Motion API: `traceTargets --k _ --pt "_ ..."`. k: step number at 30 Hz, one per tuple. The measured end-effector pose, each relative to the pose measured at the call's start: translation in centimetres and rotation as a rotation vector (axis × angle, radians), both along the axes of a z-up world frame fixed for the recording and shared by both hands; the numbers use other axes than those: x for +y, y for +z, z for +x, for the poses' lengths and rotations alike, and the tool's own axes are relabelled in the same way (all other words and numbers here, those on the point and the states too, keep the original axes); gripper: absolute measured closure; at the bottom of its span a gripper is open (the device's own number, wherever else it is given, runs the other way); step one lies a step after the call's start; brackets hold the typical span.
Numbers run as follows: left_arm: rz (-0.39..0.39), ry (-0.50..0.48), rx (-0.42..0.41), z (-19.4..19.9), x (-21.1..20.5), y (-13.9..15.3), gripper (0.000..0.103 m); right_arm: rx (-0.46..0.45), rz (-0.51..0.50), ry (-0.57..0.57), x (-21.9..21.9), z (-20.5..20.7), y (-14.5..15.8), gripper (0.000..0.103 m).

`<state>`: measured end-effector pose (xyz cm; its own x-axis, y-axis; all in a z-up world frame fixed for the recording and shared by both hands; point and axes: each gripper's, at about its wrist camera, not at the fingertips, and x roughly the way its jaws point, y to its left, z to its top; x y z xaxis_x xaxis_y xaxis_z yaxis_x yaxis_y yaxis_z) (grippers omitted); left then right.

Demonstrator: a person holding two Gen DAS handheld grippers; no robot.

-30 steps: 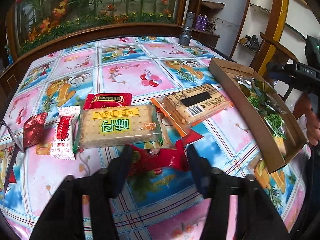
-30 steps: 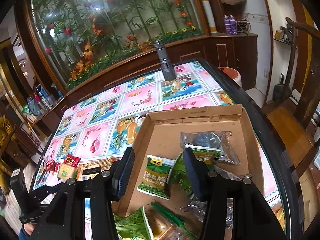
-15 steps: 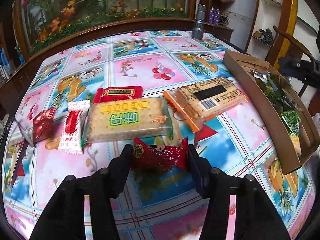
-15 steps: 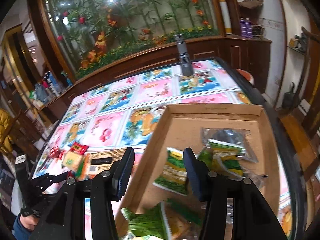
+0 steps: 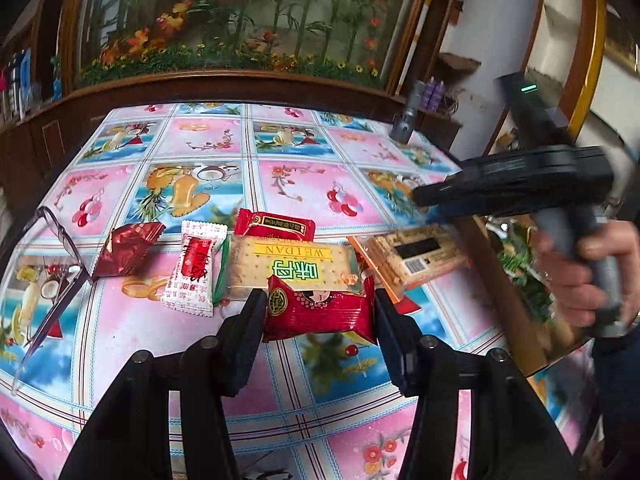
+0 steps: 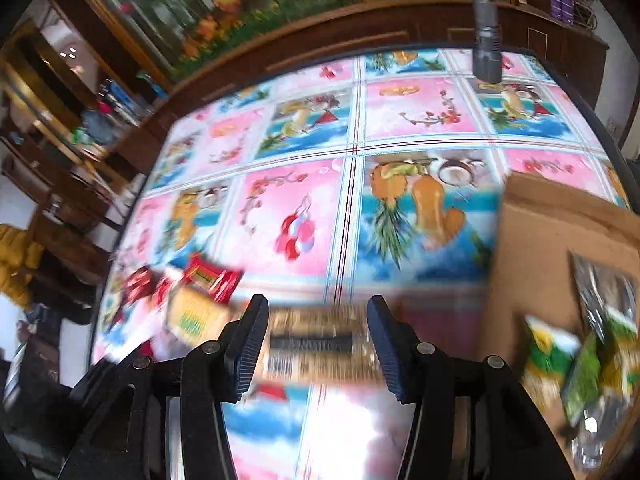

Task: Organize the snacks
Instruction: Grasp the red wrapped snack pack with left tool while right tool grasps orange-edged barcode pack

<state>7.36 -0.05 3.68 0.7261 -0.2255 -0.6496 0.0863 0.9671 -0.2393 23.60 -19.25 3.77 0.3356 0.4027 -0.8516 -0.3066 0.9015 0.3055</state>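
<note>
My left gripper [image 5: 318, 298] is shut on a shiny red snack packet [image 5: 316, 314] and holds it a little above the fruit-print tablecloth [image 5: 200, 184]. Behind it lie a WEIDAN biscuit pack [image 5: 292, 264] and a cracker pack with a barcode [image 5: 416, 256]. My right gripper [image 6: 317, 308] is open and empty, and it hangs over that cracker pack [image 6: 316, 344], which is blurred by motion. A cardboard box [image 6: 532, 240] holding green snack bags [image 6: 576, 364] sits at the right.
Left of the biscuits lie a white-and-red candy [image 5: 196, 268], a dark red packet [image 5: 124, 248] and a flat red packet [image 5: 276, 226]. Eyeglasses [image 5: 60, 264] rest at the left edge. A grey flashlight [image 6: 486, 40] stands at the far side. A hand [image 5: 584, 276] grips the right tool.
The left gripper has lifted the red packet off the cloth. The right gripper has swung left from above the box to above the barcoded cracker pack.
</note>
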Motion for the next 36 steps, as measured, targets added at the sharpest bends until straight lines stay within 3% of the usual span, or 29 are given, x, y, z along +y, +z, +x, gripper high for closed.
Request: traceTargets --k 3,9,15,25,28,32,36 --pt "-0.019 -0.003 0.001 0.1 0.2 0.0 0.051 0.003 -0.077 0.002 1.1 1.6 -1.1 0.048" --pt "-0.03 -0.027 -0.022 -0.3 -0.2 0.6 0.051 0.032 -0.105 -0.006 0.8 2.1 -2.9 0.047" --pt "-0.04 -0.023 -0.021 -0.3 0.1 0.6 0.051 0.049 -0.106 0.032 0.6 -1.3 -2.8 0.046" --pt "-0.043 -0.005 -0.013 -0.2 0.5 0.3 0.051 0.081 -0.003 0.191 1.5 -9.1 -2.8 0.046" --pt "-0.047 0.0 -0.008 -0.1 0.7 0.2 0.051 0.077 0.036 0.224 1.1 -9.7 -1.9 0.046" --pt "-0.039 0.001 -0.005 -0.1 0.6 0.1 0.051 0.006 -0.002 0.233 0.1 -9.7 -0.8 0.044" --pt "-0.041 0.001 -0.003 -0.1 0.6 0.0 0.051 -0.007 -0.024 0.385 1.0 -10.6 -0.8 0.04"
